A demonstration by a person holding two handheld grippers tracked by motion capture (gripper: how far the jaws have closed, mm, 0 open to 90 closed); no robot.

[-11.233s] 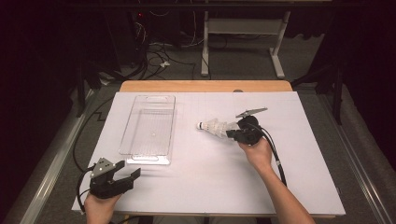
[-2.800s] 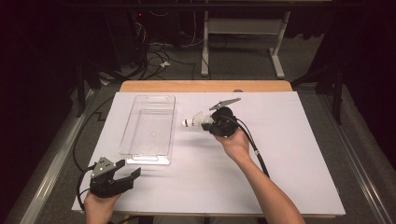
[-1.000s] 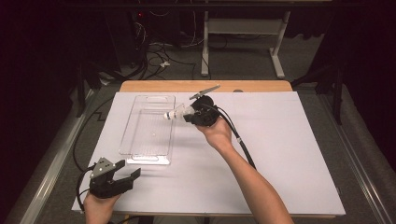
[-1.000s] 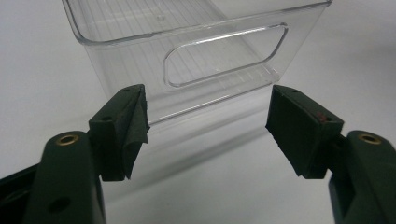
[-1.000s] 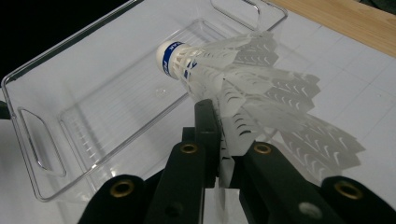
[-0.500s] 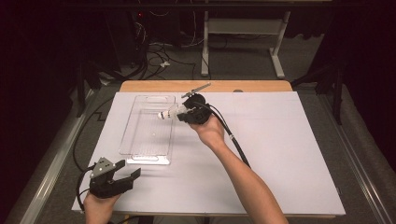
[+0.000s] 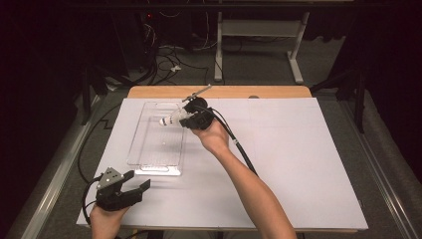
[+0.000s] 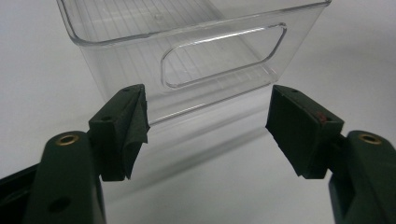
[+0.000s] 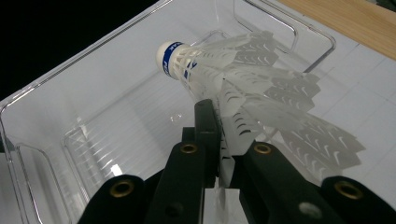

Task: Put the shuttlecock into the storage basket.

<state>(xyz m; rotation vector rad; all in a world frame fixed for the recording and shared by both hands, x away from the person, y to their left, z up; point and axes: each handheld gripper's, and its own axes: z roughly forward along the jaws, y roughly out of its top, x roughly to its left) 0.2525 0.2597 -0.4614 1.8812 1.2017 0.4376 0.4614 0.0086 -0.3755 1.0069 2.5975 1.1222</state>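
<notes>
Shuttlecock [image 9: 243,88], pinched by its skirt in the right gripper [image 7: 191,118], has travelled left and now hangs over the clear plastic bin [image 7: 149,159], ready for release, while the left gripper [image 7: 130,188] idles open nearby.

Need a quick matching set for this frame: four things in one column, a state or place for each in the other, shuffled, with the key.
Things:
1. shuttlecock
2. clear bin
3. left gripper
4. right gripper

States or places:
A. open, near the table's front edge
B. shut on the white skirt
C. held over the bin, cork end forward
D. resting on the white table sheet

Pairs: 1-C, 2-D, 3-A, 4-B
</notes>
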